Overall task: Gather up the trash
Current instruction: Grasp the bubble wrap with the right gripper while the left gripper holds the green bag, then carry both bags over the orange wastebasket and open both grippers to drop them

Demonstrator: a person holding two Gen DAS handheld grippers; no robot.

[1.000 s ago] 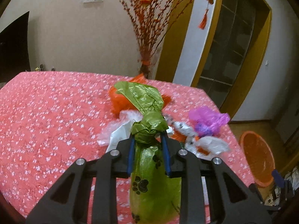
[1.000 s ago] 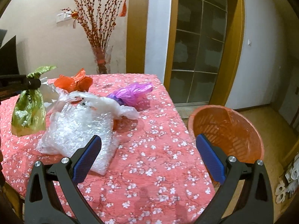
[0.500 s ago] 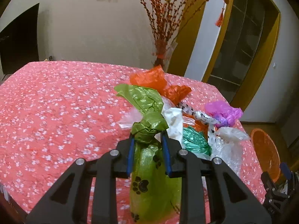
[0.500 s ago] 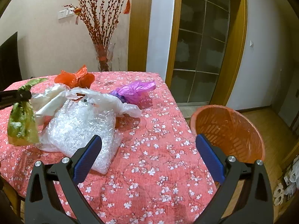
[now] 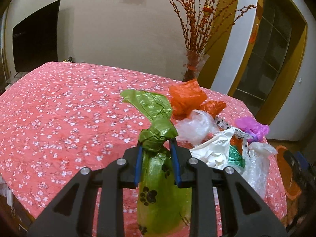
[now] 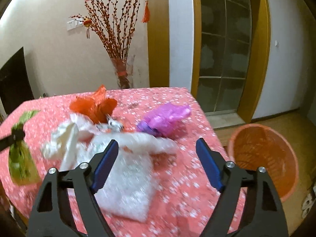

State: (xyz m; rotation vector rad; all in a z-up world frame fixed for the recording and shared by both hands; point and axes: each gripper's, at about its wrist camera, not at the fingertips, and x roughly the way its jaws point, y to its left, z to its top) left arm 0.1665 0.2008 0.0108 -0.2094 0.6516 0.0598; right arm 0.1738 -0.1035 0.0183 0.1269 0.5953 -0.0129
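Observation:
My left gripper (image 5: 157, 148) is shut on the knotted neck of a green paw-print bag (image 5: 162, 189), which hangs above the red floral table (image 5: 59, 108). The same green bag (image 6: 20, 162) shows at the far left of the right wrist view. My right gripper (image 6: 157, 150) hovers over the table with its jaws closing and nothing pressed between them. Below it lies a clear bubble-wrap bag (image 6: 128, 179). Beyond are a purple bag (image 6: 165, 118), an orange bag (image 6: 92, 106) and a white bag (image 6: 63, 144).
An orange waste basket (image 6: 264, 158) stands on the floor right of the table. A vase of red branches (image 6: 122, 75) stands behind the table by the wall, and a dark screen (image 5: 35, 43) is at the back left. A glass door (image 6: 225, 49) is behind.
The left gripper carried the green bag sideways along the table. The right gripper's jaws narrowed and it moved over the bubble-wrap bag, with the picture blurred.

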